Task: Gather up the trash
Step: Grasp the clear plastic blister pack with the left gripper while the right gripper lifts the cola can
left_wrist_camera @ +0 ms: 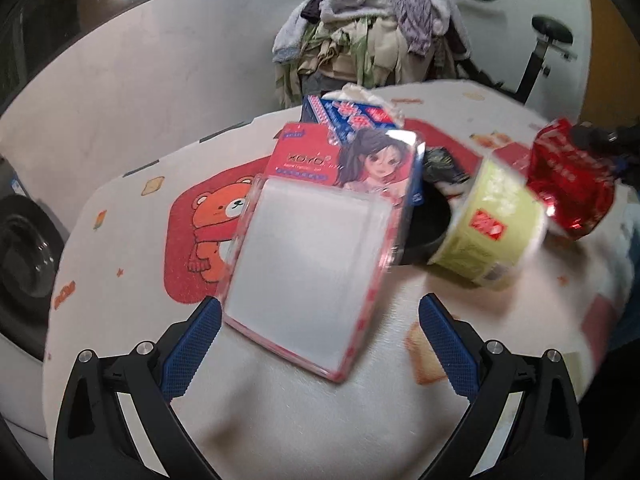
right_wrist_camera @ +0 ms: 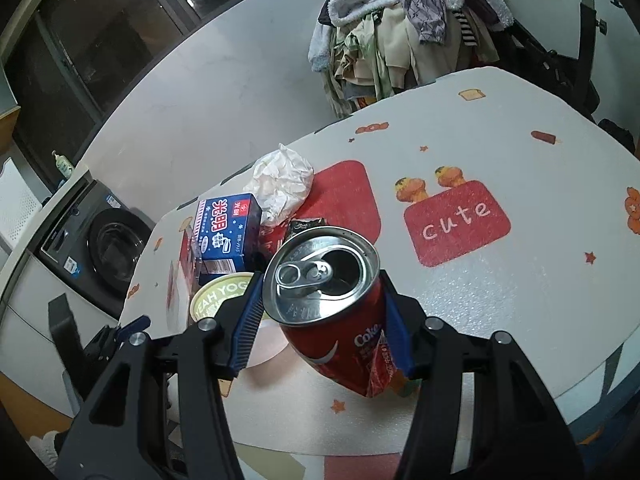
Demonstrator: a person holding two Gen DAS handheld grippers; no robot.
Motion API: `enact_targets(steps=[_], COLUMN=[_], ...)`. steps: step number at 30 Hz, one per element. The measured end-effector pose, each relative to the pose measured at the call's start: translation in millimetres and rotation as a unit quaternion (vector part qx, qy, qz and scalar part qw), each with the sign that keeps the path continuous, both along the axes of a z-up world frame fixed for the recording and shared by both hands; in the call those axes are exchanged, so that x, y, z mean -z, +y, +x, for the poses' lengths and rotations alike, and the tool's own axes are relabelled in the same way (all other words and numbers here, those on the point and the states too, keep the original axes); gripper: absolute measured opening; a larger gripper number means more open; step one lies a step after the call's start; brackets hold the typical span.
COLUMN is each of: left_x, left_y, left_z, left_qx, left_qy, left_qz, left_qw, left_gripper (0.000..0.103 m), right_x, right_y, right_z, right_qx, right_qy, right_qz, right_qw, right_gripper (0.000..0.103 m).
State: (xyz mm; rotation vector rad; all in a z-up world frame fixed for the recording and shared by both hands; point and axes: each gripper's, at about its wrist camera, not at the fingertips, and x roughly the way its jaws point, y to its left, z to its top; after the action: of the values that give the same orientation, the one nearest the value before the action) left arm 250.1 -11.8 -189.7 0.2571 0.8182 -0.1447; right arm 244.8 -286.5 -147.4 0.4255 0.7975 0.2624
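Observation:
My right gripper is shut on a crushed red Coke can and holds it above the table; the can also shows at the right of the left wrist view. My left gripper is open, its blue pads on either side of the near end of a pink blister pack with a cartoon girl on it. A pale green yogurt cup lies on its side beside a black bowl. A blue carton and a crumpled white tissue lie behind them.
The table has a white cloth with red patches and a "cute" label. A heap of clothes stands behind the table. A washing machine is at the left. The table's edge runs close on the right.

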Motion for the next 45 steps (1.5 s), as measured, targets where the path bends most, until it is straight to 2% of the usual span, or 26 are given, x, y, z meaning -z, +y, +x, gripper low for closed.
enact_targets(steps=[4,7,12,13,15,16,18,21,23,24,27,32,45], left_x=[10,16,20,18,11,5,-10,-33,-47,-56,-71,-90,-113], left_y=[0,-3,-6,-5,2,5,10,25,40,54,75,94,69], left_z=[17,25,28,26,20,16,6,-6,-8,-9,-11,-28,-112], left_qx=[-0.017,-0.016,-0.013,-0.011,-0.009,-0.006,0.005,0.011,0.002,-0.008,-0.030,-0.039,0.016], left_qy=[0.016,0.023,0.021,0.018,0.012,0.005,-0.012,-0.029,-0.030,-0.026,-0.026,-0.028,-0.021], left_qz=[0.026,0.047,0.050,0.041,0.019,0.008,-0.001,-0.022,-0.051,-0.077,-0.111,-0.133,-0.151], left_qw=[0.9994,0.9985,0.9984,0.9989,0.9997,0.9999,0.9999,0.9993,0.9983,0.9967,0.9930,0.9900,0.9882], left_gripper=[0.097,0.097,0.095,0.089,0.066,0.061,0.040,0.026,0.021,0.018,0.017,0.016,0.016], right_x=[9,10,9,9,8,7,3,-3,-6,-7,-11,-22,-41], right_y=[-1,-1,1,1,0,-1,-1,0,1,2,4,9,29], right_z=[3,4,9,11,12,11,9,5,2,0,-7,-23,-83], right_qx=[0.003,0.005,0.002,0.003,-0.001,-0.003,-0.007,-0.006,-0.004,-0.003,-0.003,-0.006,-0.033], right_qy=[0.008,-0.002,-0.008,-0.008,-0.008,-0.011,-0.019,-0.023,-0.023,-0.024,-0.025,-0.031,-0.043], right_qz=[0.003,0.002,-0.008,-0.008,-0.003,-0.001,0.000,-0.001,-0.001,-0.001,0.003,0.002,0.001], right_qw=[1.000,1.000,1.000,1.000,1.000,1.000,1.000,1.000,1.000,1.000,1.000,0.999,0.999], right_gripper=[0.056,0.056,0.056,0.056,0.056,0.056,0.056,0.056,0.056,0.056,0.056,0.056,0.056])
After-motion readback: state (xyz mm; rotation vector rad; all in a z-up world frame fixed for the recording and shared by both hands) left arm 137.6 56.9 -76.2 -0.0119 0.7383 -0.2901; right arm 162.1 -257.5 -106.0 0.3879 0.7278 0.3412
